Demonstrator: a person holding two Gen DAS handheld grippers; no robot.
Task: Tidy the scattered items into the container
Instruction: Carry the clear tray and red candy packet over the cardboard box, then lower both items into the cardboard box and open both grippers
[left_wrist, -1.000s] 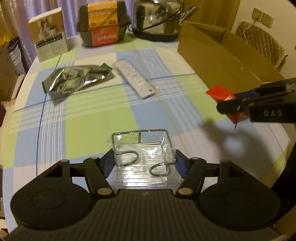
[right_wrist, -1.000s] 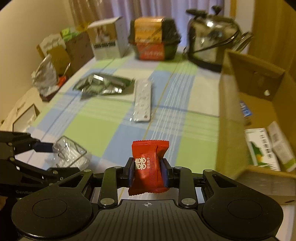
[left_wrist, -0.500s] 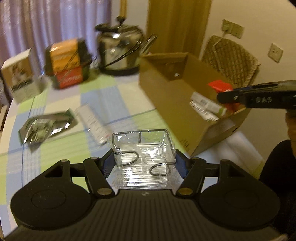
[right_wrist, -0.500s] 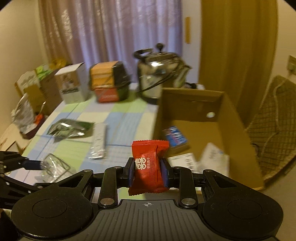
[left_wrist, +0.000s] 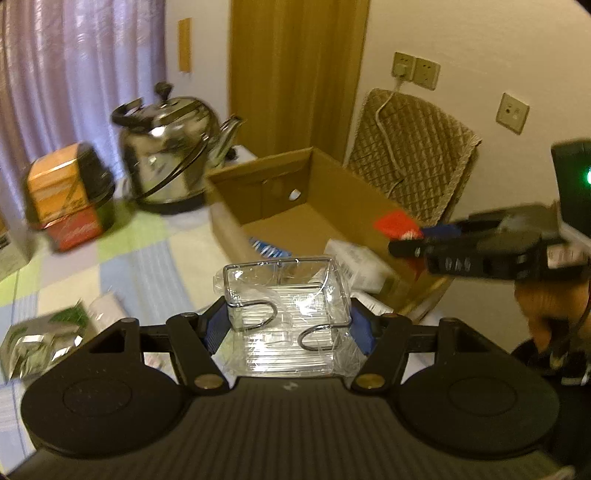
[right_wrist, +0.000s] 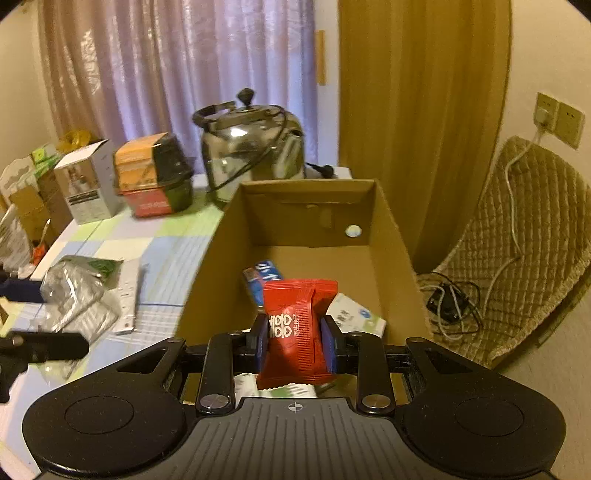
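— Tongs, right (right_wrist: 295, 338)?
— Clamped on the red crinkled snack packet (right_wrist: 297, 328), held above the open brown cardboard box (right_wrist: 391, 236).
— Left tongs (left_wrist: 286, 323)?
— Gripping a clear plastic wire-rimmed tray (left_wrist: 284, 291), beside the box.

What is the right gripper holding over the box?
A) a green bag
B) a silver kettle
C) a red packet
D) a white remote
C: the right gripper is shut on a red packet, held above the open cardboard box.
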